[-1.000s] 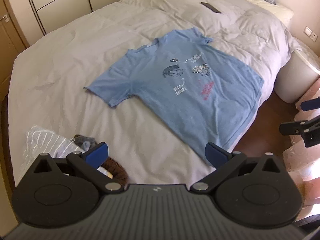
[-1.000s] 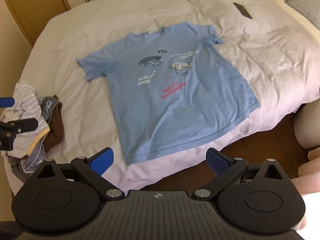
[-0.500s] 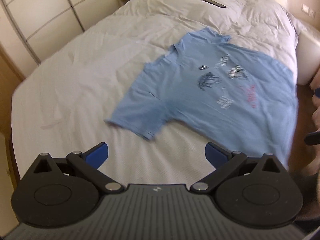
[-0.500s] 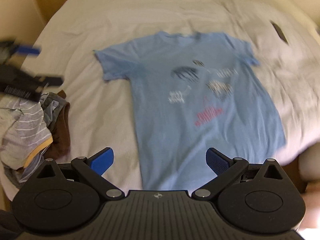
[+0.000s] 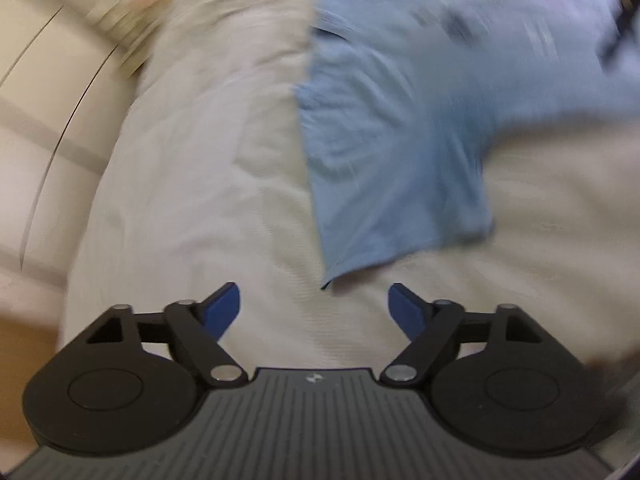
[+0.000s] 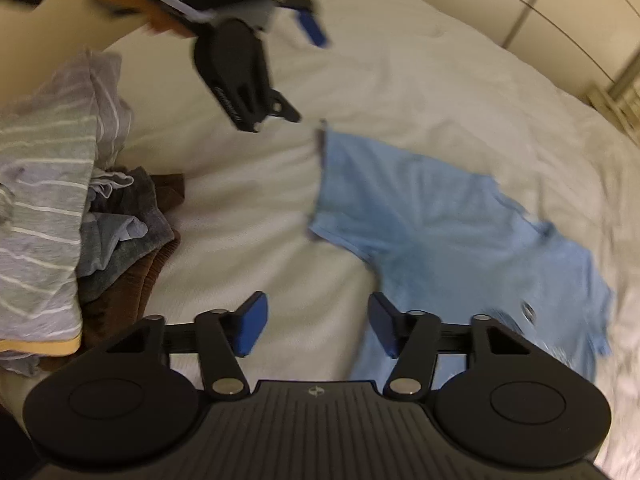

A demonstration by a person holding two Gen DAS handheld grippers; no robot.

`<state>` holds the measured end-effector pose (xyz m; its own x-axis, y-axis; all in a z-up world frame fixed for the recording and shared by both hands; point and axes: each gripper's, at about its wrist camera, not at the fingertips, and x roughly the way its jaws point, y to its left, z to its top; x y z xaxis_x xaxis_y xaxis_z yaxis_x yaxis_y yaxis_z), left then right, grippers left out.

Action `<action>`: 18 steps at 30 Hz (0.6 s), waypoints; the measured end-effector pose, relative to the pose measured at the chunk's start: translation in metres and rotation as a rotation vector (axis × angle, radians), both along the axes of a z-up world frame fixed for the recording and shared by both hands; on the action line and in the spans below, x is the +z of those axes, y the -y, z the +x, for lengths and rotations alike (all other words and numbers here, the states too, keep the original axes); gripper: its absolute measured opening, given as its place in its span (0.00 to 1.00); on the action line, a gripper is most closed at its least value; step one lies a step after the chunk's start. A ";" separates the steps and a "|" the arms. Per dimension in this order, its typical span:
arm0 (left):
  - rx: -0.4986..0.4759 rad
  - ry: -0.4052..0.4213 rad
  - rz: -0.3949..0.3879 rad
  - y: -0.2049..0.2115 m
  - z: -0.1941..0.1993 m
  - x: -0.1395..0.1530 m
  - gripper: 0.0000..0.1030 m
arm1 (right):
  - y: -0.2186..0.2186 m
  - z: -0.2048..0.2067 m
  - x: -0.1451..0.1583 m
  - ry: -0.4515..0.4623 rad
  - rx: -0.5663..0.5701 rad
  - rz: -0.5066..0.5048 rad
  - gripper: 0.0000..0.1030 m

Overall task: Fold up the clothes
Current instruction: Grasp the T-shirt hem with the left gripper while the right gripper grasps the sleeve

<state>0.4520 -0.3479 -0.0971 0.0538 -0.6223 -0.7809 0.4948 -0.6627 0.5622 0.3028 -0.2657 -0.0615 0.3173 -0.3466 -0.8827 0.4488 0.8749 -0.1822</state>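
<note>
A light blue T-shirt [image 5: 400, 128] lies flat on the white bed, print side up; both views are motion-blurred. In the left wrist view its near sleeve corner ends just ahead of my left gripper [image 5: 314, 308], which is open and holds nothing. In the right wrist view the same T-shirt [image 6: 440, 240] spreads to the right, and my right gripper [image 6: 316, 328] is open above the bed beside the shirt's side edge, below the sleeve. The left gripper [image 6: 248, 68], held by a hand, hovers over the bed to the upper left of the sleeve.
A pile of other clothes [image 6: 60, 208], grey striped, dark grey and brown, sits at the bed's left edge. Pale wardrobe doors [image 6: 540, 8] stand beyond the white duvet [image 6: 400, 80]. The wardrobe [image 5: 40, 100] also shows left of the bed.
Both grippers have dropped and swung in close to the shirt's left sleeve. The whole shirt was in view before; now only the sleeve side fills the frames. Both jaws stay open, slightly narrower.
</note>
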 end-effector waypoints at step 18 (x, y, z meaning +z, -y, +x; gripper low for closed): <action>-0.384 0.110 -0.040 0.043 0.020 -0.071 0.02 | 0.035 0.070 -0.100 -0.057 0.134 -0.149 0.37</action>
